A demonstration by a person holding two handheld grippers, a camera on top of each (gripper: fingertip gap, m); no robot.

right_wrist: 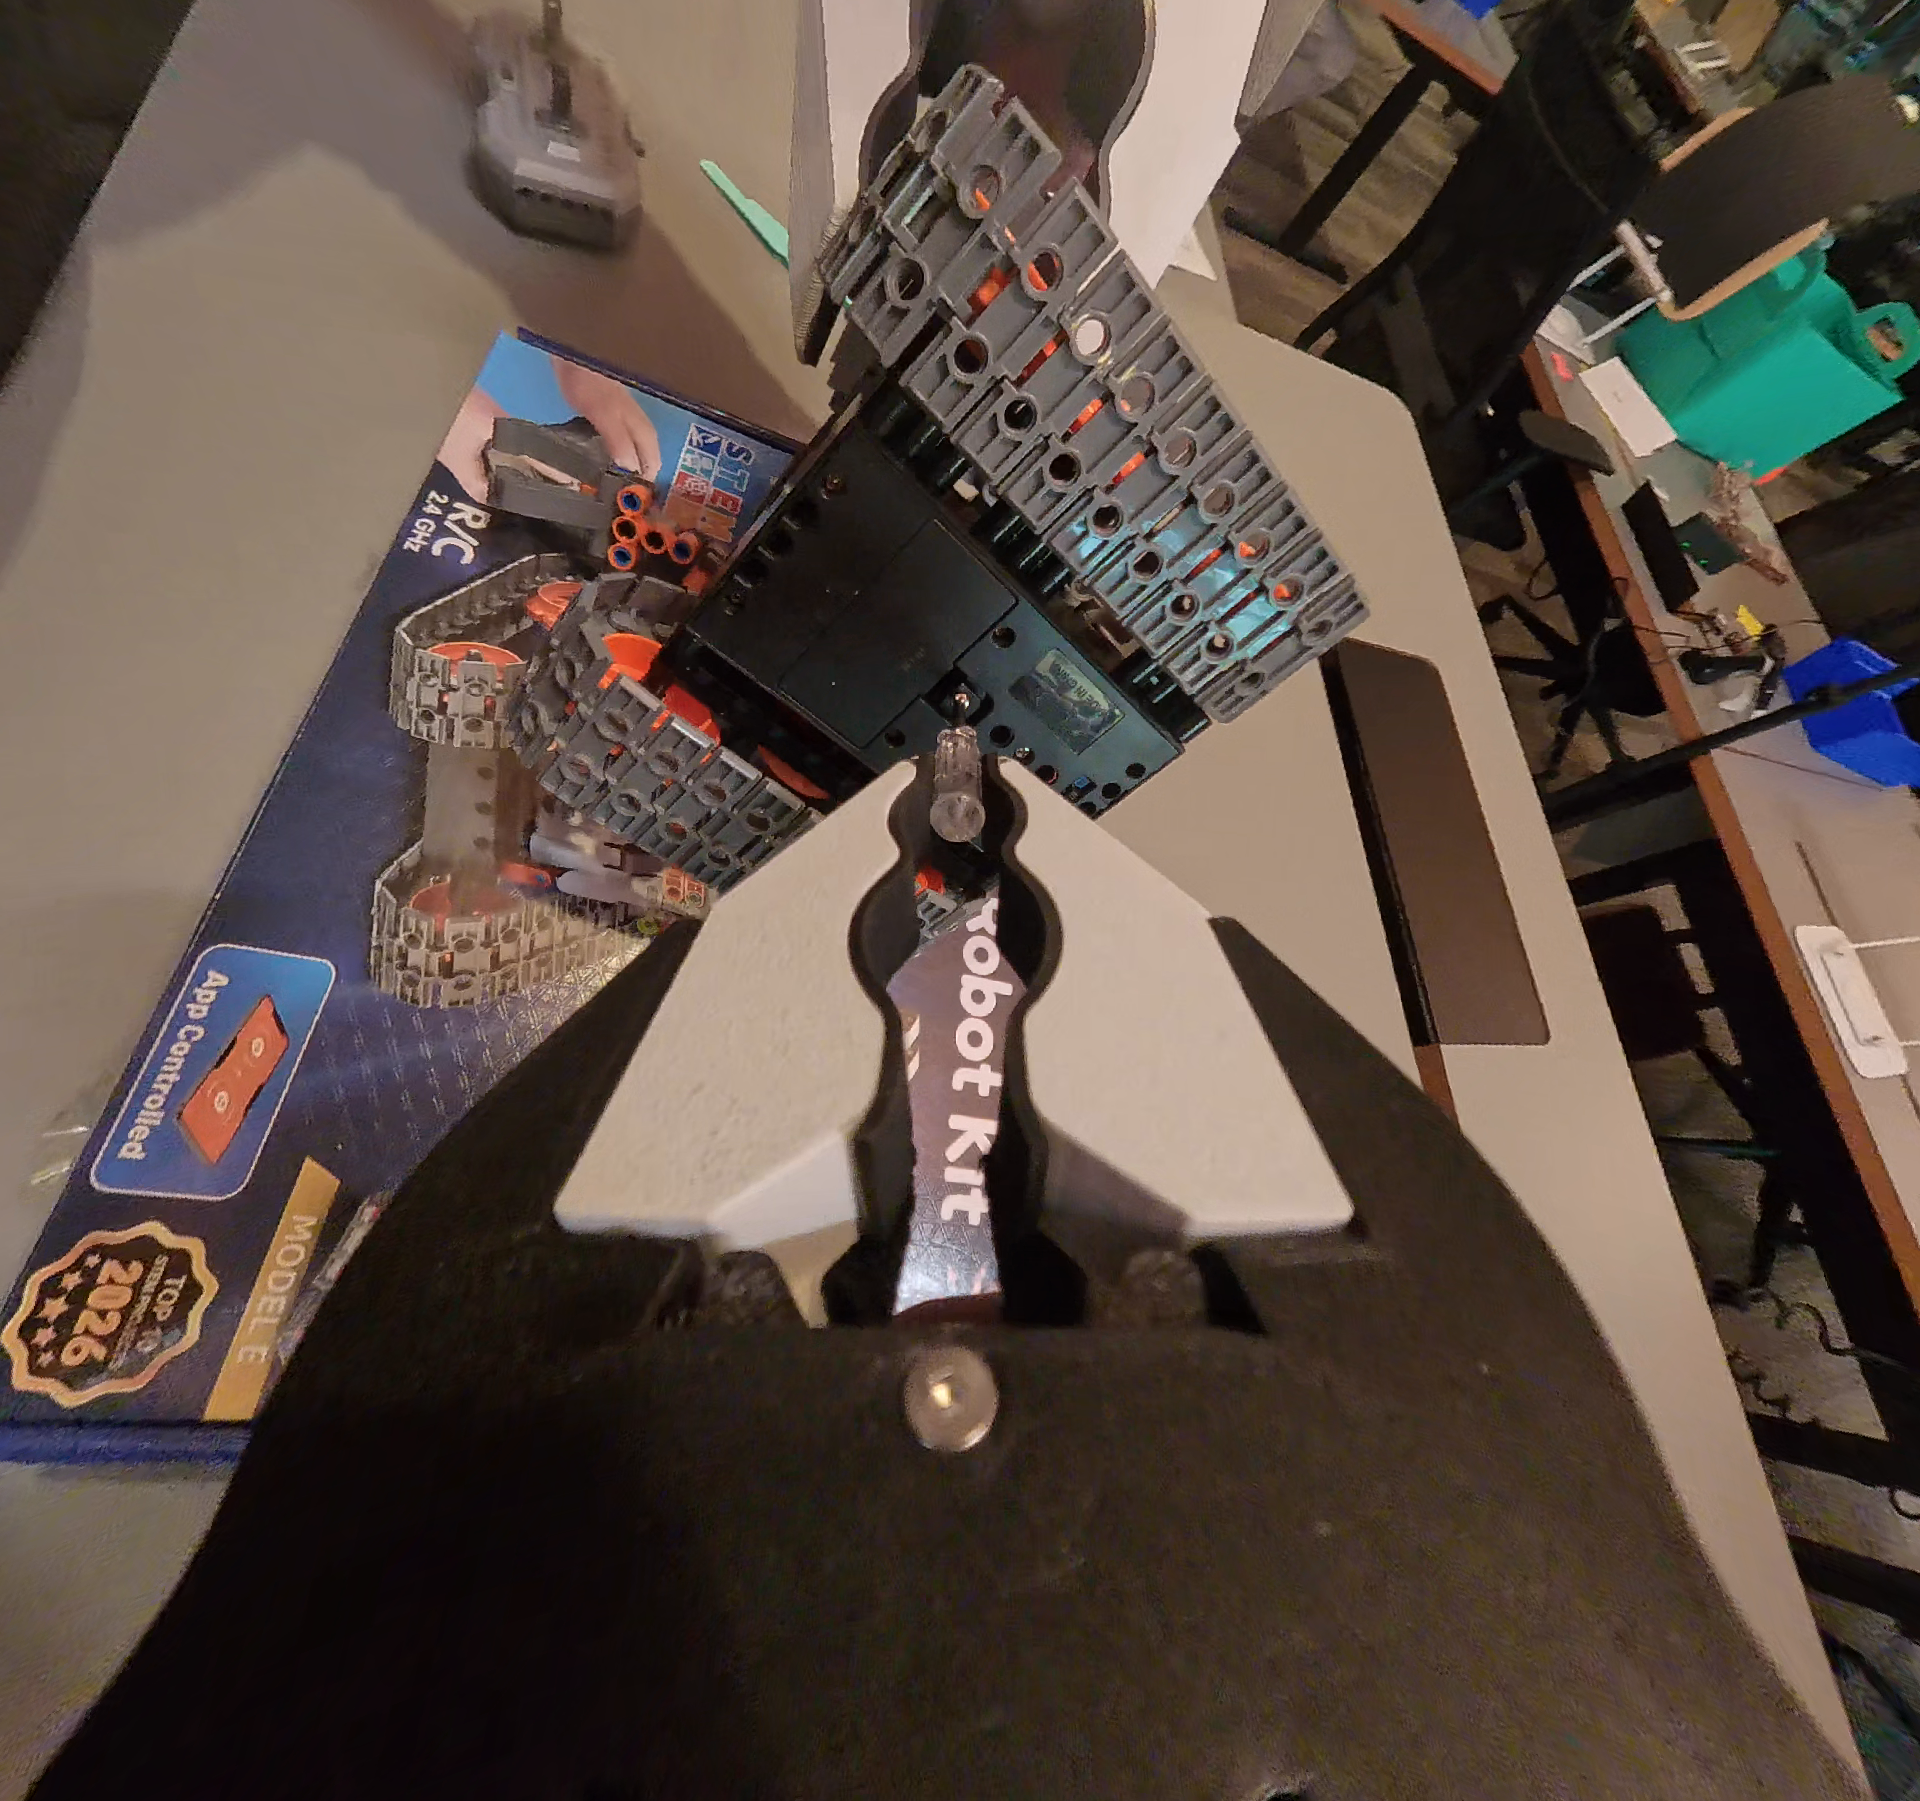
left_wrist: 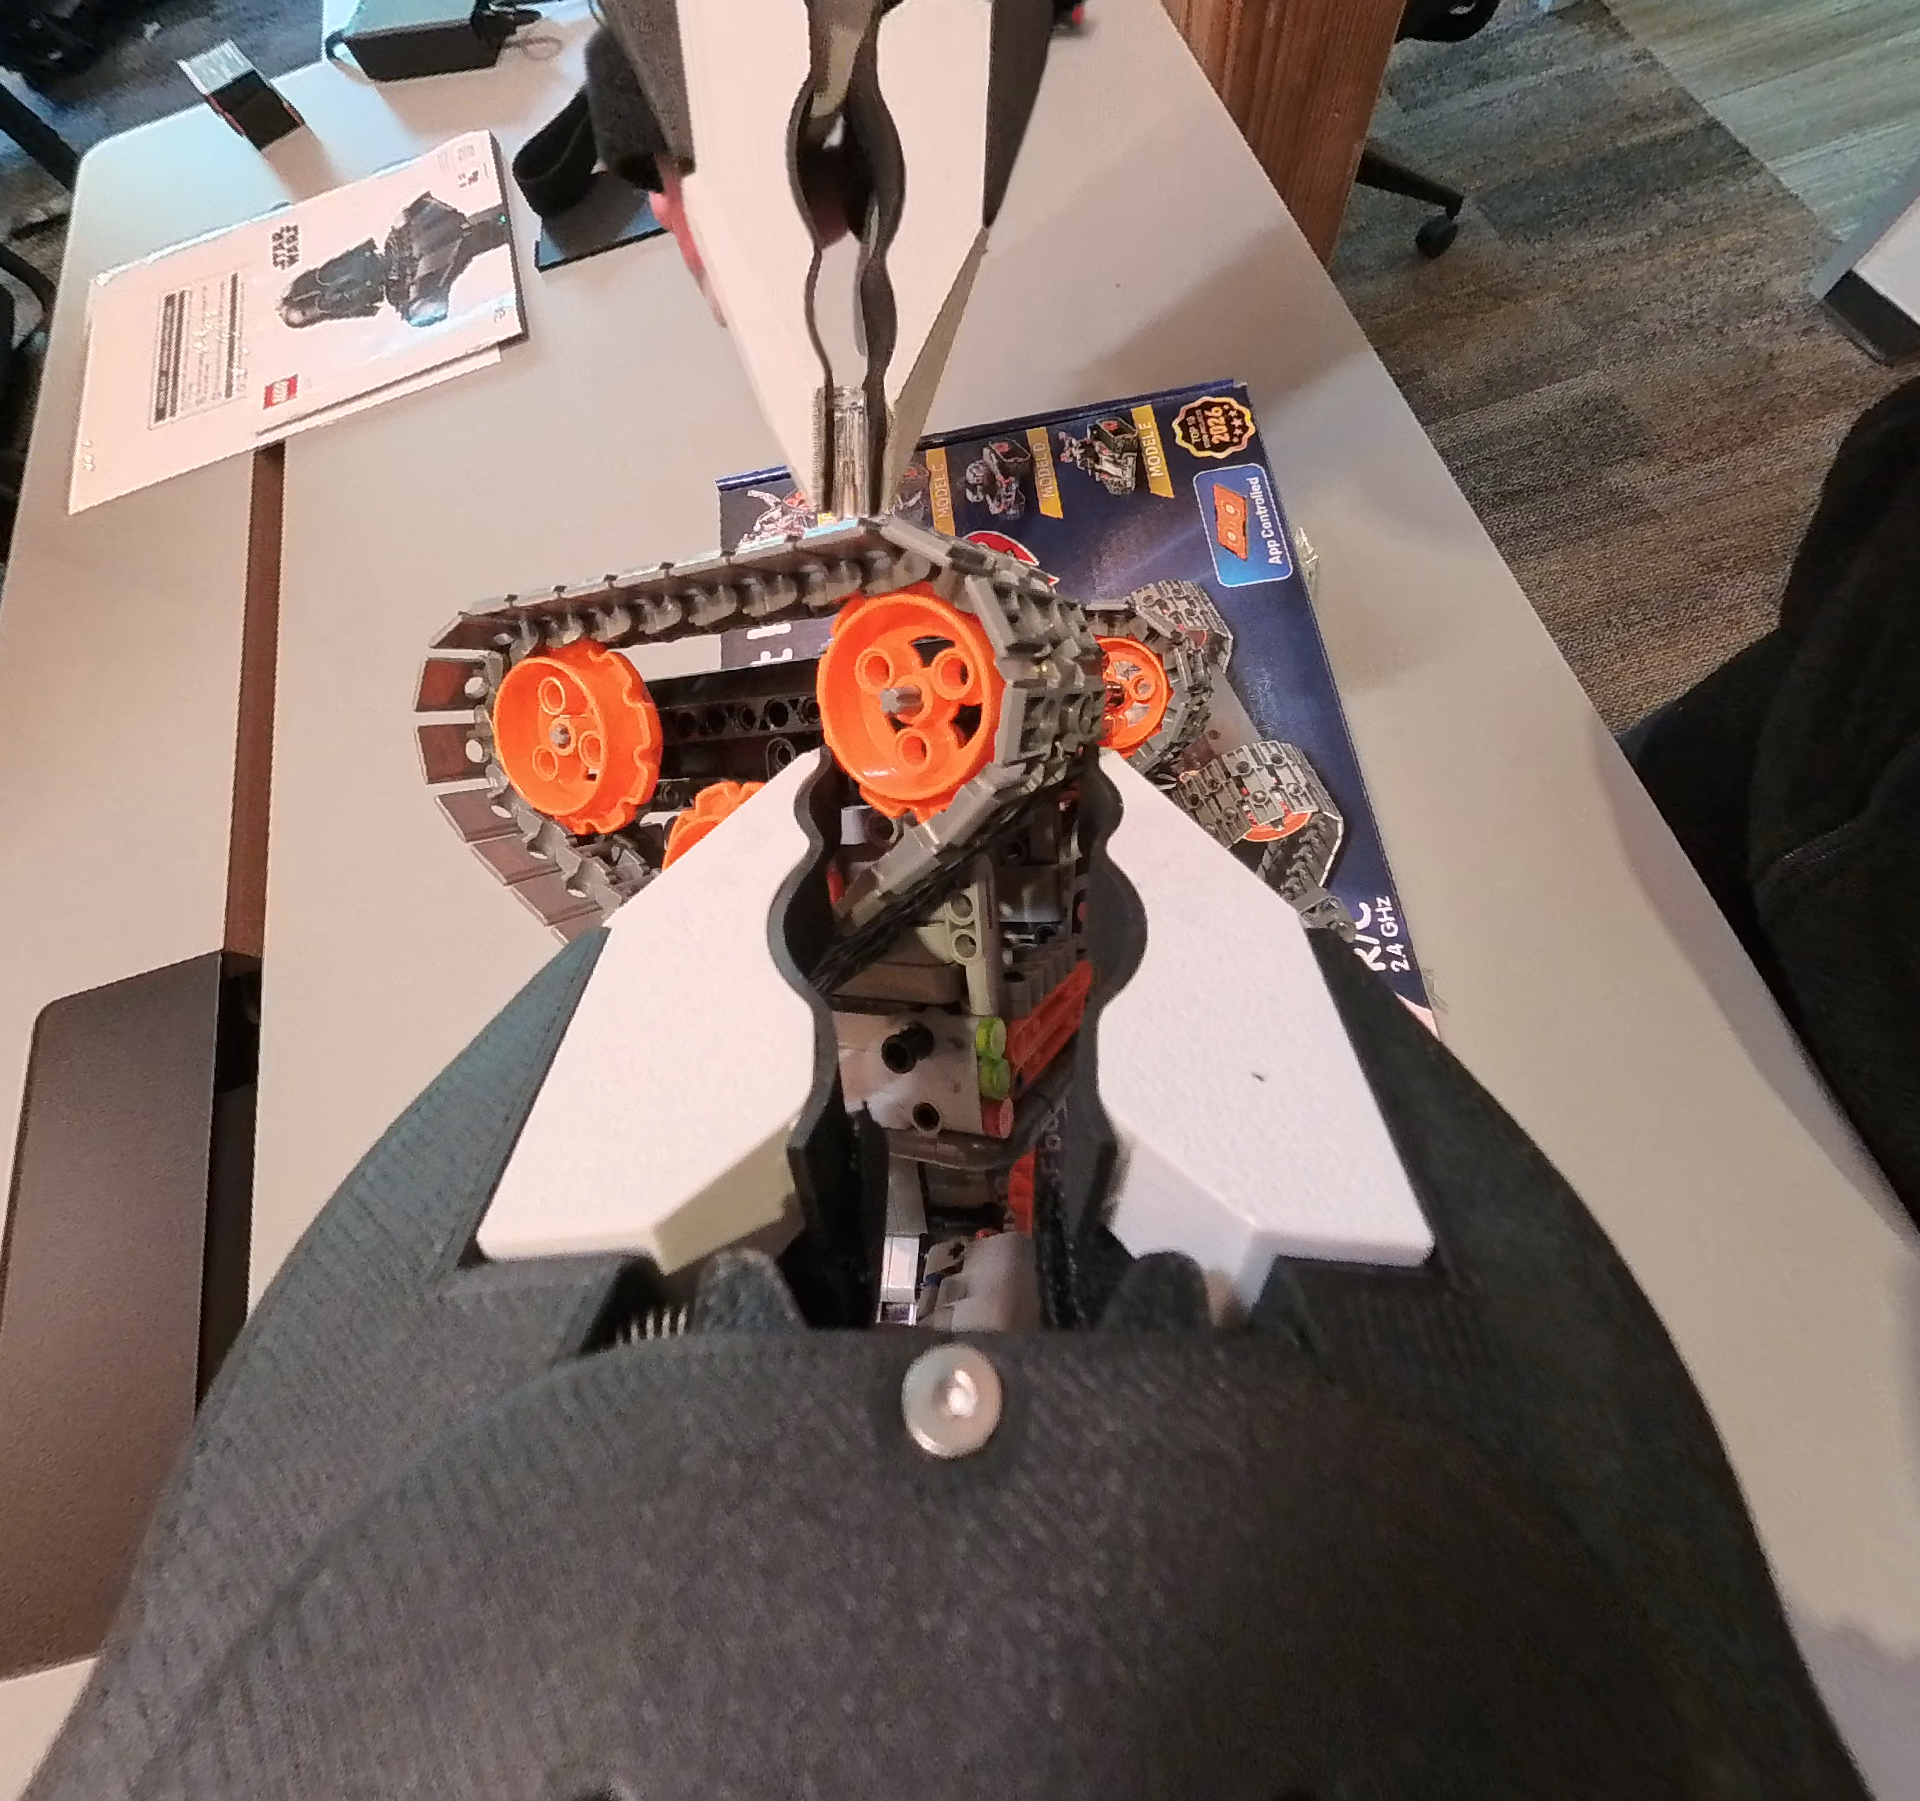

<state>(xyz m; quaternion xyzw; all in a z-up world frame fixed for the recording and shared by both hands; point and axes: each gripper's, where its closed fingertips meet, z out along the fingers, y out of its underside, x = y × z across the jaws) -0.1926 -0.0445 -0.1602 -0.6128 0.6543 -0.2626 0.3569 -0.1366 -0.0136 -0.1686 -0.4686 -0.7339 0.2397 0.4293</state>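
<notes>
Tracked brick vehicle [left_wrist: 790, 712], grey treads, orange wheels, clamped tilted in left gripper [left_wrist: 956, 816]; right gripper [right_wrist: 956, 795] pinches small clear-handled screwdriver [right_wrist: 954, 785] at its black underside

Left wrist view is bright and evenly lit; right wrist view is dimmer, warmer (motion-blurred grey plastic remote controller [right_wrist: 551, 141] beyond the gripper), with wide-angle edge bending.

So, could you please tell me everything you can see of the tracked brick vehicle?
The tracked brick vehicle is a plastic building-brick model with grey linked treads, orange toothed wheels and a black underside panel. It is held off the table, tilted, above a blue printed box. The left gripper is shut on its body; the right gripper holds a small clear-handled screwdriver to the panel.
</notes>
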